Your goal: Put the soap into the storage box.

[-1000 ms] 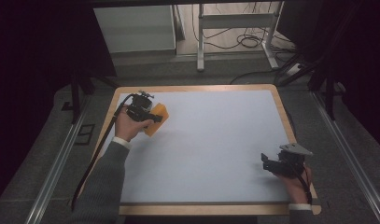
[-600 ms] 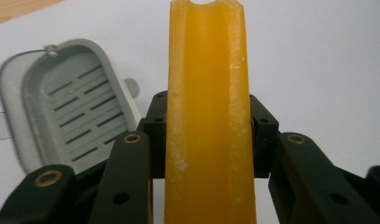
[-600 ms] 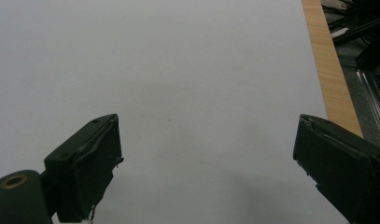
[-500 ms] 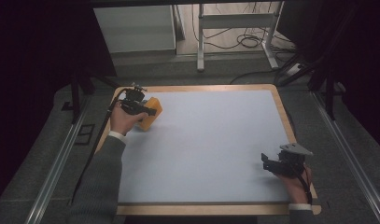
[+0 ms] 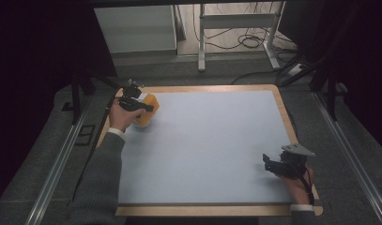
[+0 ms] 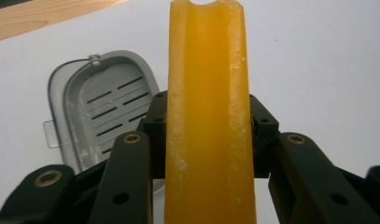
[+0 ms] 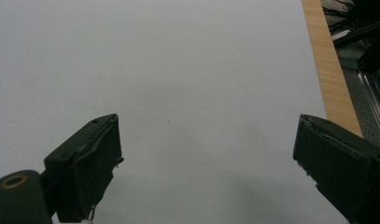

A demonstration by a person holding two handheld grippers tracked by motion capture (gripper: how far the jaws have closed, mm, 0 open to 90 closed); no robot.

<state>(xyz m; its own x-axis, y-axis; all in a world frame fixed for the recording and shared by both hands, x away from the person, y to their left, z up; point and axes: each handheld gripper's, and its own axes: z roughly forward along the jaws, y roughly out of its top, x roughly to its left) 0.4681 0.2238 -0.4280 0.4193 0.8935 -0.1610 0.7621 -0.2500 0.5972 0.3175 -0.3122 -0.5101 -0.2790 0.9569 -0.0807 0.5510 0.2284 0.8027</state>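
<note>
- Orange block [image 6: 207, 116] is clamped between the left gripper [image 6: 207, 135] jaws, standing upright between them in the left gripper view — its top end shows a rounded notch.
- In the high view the block [image 5: 148, 110] sits at the far left corner of the mat, just off the person's left hand [image 5: 120, 117], with the left gripper [image 5: 144, 107] laid across its top.
- Behind the block, in the left gripper view, a grey tray [image 6: 101, 105] lies flat on the mat — slotted floor, rounded corners, a small tab on one side. It is just beside the jaws; whether it touches the block I cannot tell.
- Right gripper [image 7: 206, 168] is released, jaws wide apart over bare mat, nothing between them.
- From above, the right gripper [image 5: 273, 165] rests near the right near corner, the right hand [image 5: 299, 183] behind it, well apart from the block.
- The pale blue mat [image 5: 212, 140] covers the wooden table [image 5: 285, 115], whose edge shows as a narrow border around it.
</note>
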